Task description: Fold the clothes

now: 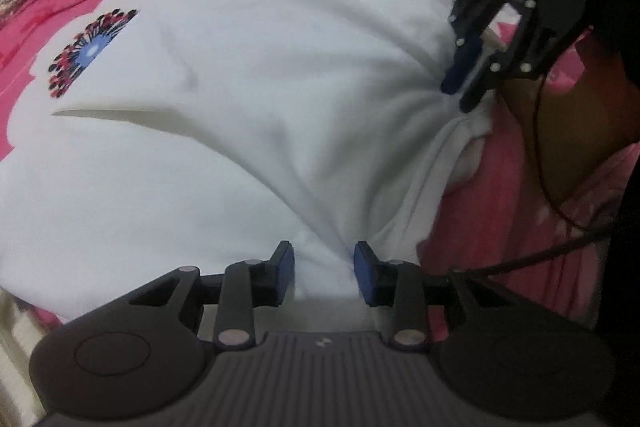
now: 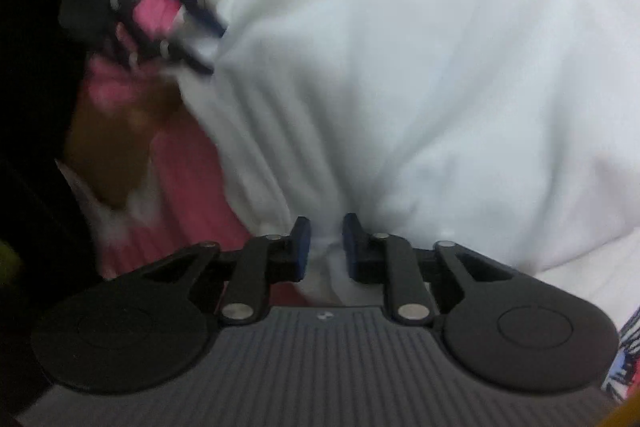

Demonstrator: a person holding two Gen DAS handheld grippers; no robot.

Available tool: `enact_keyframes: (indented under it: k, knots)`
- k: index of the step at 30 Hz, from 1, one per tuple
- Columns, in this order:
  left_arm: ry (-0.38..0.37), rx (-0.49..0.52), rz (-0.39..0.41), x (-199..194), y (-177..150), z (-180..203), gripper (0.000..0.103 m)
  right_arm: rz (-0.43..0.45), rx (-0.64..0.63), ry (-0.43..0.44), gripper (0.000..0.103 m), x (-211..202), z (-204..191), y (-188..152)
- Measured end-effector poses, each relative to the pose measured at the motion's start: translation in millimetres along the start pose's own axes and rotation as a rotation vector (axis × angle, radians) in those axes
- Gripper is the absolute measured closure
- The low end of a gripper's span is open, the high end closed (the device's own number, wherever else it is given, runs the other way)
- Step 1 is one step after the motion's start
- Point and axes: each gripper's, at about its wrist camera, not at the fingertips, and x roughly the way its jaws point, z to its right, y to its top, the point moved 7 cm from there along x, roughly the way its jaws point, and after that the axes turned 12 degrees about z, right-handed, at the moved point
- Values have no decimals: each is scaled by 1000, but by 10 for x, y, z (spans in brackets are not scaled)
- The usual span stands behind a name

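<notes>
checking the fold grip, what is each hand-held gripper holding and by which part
Both hold the white garment by its near edge: the left hand-held gripper has a bunched fold between its pads, and the right hand-held gripper pinches the edge further along.

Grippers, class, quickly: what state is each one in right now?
Left gripper: shut on the white cotton garment, fabric bunched between its blue pads.
Right gripper: shut on the same garment's edge.

white garment (image 1: pixel 248 131): soft matt cloth | bedsheet (image 1: pixel 496 211): matt printed cloth | left gripper (image 1: pixel 325 273): matt plastic
</notes>
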Motion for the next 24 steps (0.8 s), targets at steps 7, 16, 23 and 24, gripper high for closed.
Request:
enact_keyframes:
  k: [7, 16, 23, 24]
  knots:
    - [44, -99, 78, -316, 184, -439, 63, 317, 240, -276, 83, -957, 839, 517]
    - [92, -192, 73, -14, 128, -586, 61, 517, 854, -400, 71, -1276, 2027, 151]
    - [91, -254, 81, 5, 120, -660, 61, 503, 723, -424, 58, -1286, 1779, 264]
    - [95, -255, 82, 15, 123, -657, 61, 515, 713, -429, 51, -1272, 1765, 297]
